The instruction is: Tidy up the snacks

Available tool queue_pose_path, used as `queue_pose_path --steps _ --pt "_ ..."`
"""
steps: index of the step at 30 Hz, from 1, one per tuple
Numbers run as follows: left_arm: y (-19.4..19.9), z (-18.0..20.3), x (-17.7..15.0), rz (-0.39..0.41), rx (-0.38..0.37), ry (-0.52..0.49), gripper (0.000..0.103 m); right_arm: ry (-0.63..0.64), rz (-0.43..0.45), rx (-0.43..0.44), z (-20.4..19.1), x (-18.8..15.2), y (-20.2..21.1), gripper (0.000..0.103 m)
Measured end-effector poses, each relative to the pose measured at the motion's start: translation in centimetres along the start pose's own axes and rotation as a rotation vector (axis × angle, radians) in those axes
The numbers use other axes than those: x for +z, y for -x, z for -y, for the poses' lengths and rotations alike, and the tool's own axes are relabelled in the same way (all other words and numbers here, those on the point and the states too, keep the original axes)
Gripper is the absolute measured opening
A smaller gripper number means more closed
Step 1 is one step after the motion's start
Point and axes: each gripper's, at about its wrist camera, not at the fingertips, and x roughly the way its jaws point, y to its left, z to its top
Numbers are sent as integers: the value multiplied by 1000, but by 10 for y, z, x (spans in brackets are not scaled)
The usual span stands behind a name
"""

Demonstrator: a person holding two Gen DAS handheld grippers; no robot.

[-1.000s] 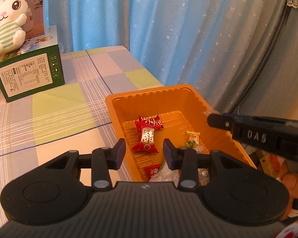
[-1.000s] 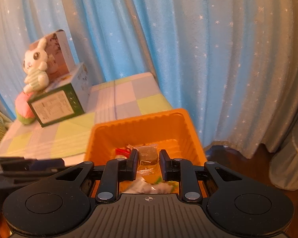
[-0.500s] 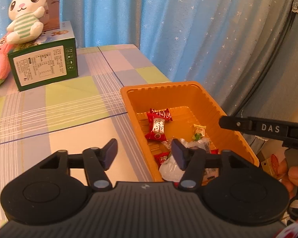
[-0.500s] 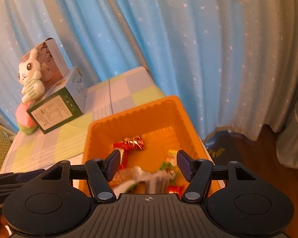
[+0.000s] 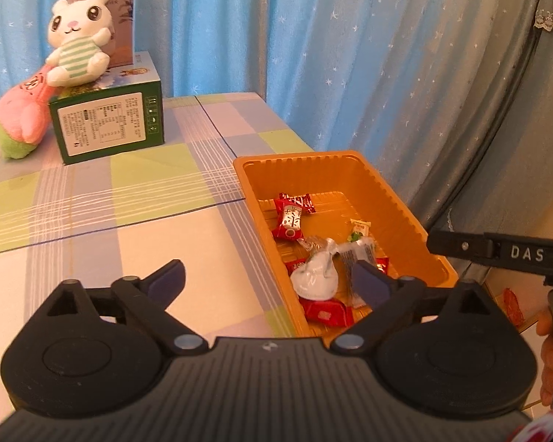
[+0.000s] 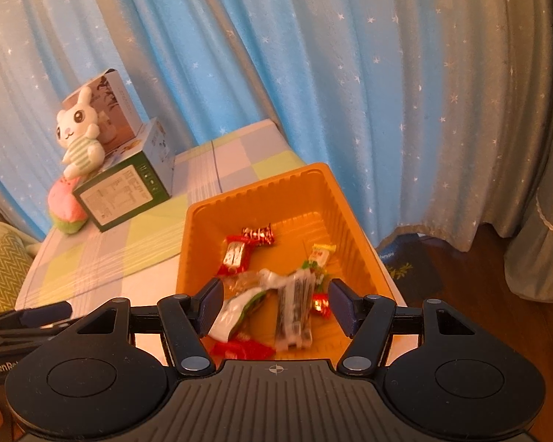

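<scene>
Below right claw (image 6: 274,307), snacks (image 6: 272,294) loose in orange tray (image 6: 261,199); nothing gripped.

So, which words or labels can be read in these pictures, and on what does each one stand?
"DAS": on the right gripper, seen from the left wrist.
"GenR", then cut off: on the left gripper, seen from the right wrist.
Green box label: too small.
Candy wrappers: too small.

snack wrappers (image 6: 291,309) motion-blurred, green box (image 5: 108,125) label print unreadable

Glossy plastic tray (image 5: 402,199), shiny wrappers (image 5: 289,217)
</scene>
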Motion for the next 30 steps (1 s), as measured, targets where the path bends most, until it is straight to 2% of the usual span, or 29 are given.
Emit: queue_pose_path --steps 5,7,10,17,30 --pt "29 5 -12 16 18 9 102 3 2 -9 -5 -11 31 66" --pt "41 7 -17 26 18 16 102 5 8 -17 -7 -16 44 73" --pt "59 9 -24 36 21 31 102 10 16 -21 -9 -25 62 76" --pt "99 11 -38 44 19 65 102 14 13 -26 -16 -42 95 78" --pt "156 23 -63 72 53 60 102 42 33 -31 -36 -74 145 78"
